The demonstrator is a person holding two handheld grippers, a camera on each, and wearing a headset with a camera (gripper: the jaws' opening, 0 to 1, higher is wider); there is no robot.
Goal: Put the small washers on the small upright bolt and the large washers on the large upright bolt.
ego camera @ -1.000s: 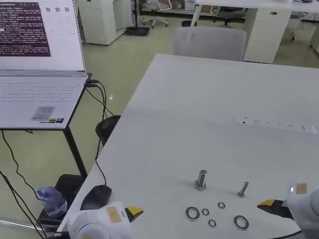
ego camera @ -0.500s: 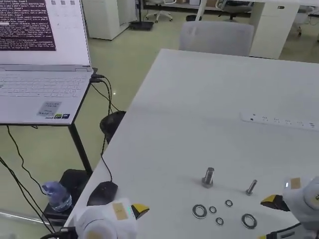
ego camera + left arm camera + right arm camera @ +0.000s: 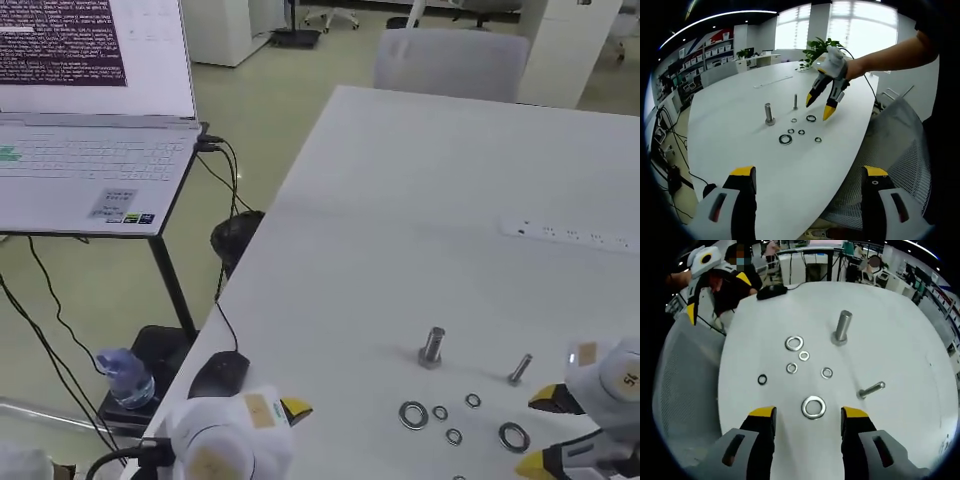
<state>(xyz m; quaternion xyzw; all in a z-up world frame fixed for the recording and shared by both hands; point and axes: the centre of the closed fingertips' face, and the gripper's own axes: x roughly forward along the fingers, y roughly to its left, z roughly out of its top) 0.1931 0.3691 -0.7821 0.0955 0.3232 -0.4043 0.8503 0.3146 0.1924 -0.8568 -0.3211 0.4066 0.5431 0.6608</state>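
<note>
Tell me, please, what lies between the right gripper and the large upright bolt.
Right gripper view: a large washer by the right gripper, then a small washer.

One large bolt (image 3: pixel 841 328) and one small bolt (image 3: pixel 871 389) stand here. Two large washers (image 3: pixel 813 407) and four small washers (image 3: pixel 804 356) lie nearby.

In my head view the bottom edge cuts through the left gripper (image 3: pixel 272 424), leaving one yellow jaw tip in sight and the other hidden, and the right gripper (image 3: pixel 537 433) runs off the lower right corner. One small washer (image 3: pixel 458 477) is half lost at that same edge. The laptop (image 3: pixel 95 160) runs off the left and top edges, and its screen text is too small for me to read.
</note>
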